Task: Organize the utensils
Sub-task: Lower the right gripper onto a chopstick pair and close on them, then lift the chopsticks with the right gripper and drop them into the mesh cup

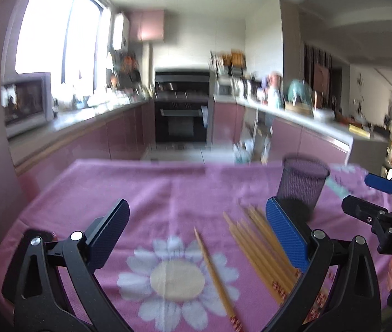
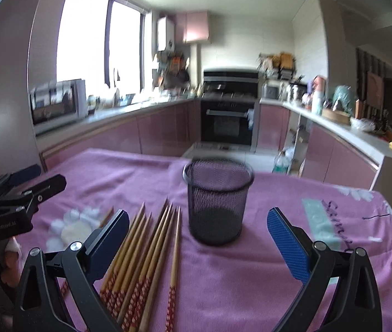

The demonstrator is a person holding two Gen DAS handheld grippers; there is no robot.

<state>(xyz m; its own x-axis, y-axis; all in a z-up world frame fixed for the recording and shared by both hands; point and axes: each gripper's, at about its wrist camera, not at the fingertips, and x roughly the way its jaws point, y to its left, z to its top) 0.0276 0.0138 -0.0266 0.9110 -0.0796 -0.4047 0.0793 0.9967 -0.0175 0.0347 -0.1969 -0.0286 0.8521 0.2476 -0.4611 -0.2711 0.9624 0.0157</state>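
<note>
At lower centre, chopsticks (image 2: 146, 251) are laid flat beside the empty cup (image 2: 218, 202); both the left gripper (image 1: 196, 238) and the right gripper (image 2: 198, 240) are held spread, nothing grasped, probably ready for loading.

Right gripper (image 2: 198, 244) fingers spread; mesh cup (image 2: 218, 202) upright between; chopsticks (image 2: 146, 251) left.

We see a bundle of wooden chopsticks (image 2: 140, 257) lying flat on the desk, tips toward 12 o'clock, with red patterned handle ends toward 6 o'clock. One single chopstick (image 1: 214, 271) lies apart, at 9 o'clock from the bundle. At 1 o'clock from the bundle, a black mesh cup (image 2: 218, 202) stands upright and empty.
</note>
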